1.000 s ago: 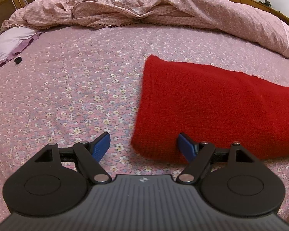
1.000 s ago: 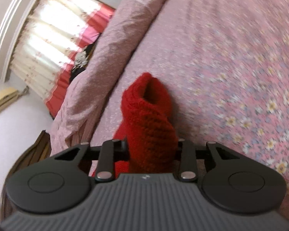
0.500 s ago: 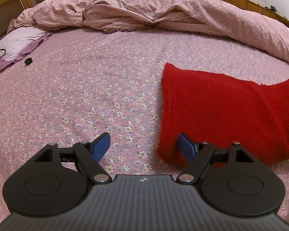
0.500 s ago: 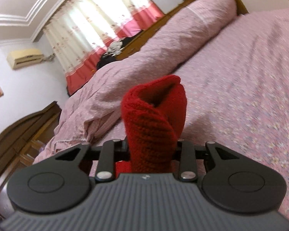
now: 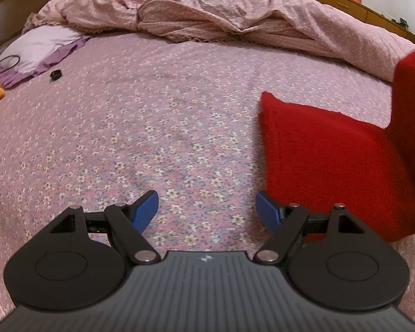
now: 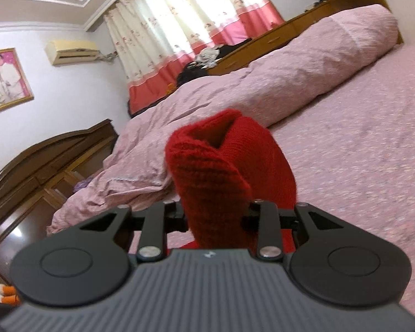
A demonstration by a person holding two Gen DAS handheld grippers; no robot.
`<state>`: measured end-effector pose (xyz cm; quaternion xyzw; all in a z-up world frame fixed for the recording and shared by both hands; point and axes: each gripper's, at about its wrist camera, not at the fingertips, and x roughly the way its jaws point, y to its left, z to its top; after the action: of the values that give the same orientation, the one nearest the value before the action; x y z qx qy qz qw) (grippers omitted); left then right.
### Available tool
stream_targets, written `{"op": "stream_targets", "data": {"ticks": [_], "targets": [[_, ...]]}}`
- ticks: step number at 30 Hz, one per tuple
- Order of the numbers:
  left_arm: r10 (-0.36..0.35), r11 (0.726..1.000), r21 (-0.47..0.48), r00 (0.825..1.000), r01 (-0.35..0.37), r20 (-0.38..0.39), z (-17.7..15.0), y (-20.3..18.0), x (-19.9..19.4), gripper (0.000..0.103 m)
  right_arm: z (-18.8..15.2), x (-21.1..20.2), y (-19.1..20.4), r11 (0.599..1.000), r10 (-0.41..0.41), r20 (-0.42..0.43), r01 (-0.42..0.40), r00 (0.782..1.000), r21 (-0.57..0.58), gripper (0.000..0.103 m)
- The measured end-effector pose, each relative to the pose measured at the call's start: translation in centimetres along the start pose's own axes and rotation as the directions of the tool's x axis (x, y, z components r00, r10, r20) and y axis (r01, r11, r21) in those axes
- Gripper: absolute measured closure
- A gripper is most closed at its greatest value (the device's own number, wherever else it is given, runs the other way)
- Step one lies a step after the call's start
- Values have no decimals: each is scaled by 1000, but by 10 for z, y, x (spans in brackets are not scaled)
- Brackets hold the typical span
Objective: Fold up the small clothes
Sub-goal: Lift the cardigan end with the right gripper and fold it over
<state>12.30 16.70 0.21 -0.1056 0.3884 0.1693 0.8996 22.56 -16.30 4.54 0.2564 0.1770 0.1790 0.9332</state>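
we're pinching the red knit in our right gripper, lifting one end; left gripper is hanging wide open, empty, over the bedsheet.

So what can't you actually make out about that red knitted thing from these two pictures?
- What garment the red knit is: the left wrist view's right edge cuts it off.
- The right gripper pads: in the right wrist view, bunched knit covers them.
- How far the lifted end clears the bedspread: the gripper body blocks it.
- The small black object near the pillow: too small.
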Motion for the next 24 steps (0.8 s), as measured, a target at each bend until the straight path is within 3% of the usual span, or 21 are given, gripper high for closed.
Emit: {"op": "stream_targets", "data": {"ticks": [14, 24], "targets": [[13, 997, -70, 1000, -15, -18, -7, 32, 5, 22, -66, 48, 71, 981, 97, -126, -116, 987, -154, 71], [31, 993, -115, 999, -34, -32, -10, 49, 8, 22, -97, 52, 103, 947, 133, -179, -178, 975, -269, 71]]}}
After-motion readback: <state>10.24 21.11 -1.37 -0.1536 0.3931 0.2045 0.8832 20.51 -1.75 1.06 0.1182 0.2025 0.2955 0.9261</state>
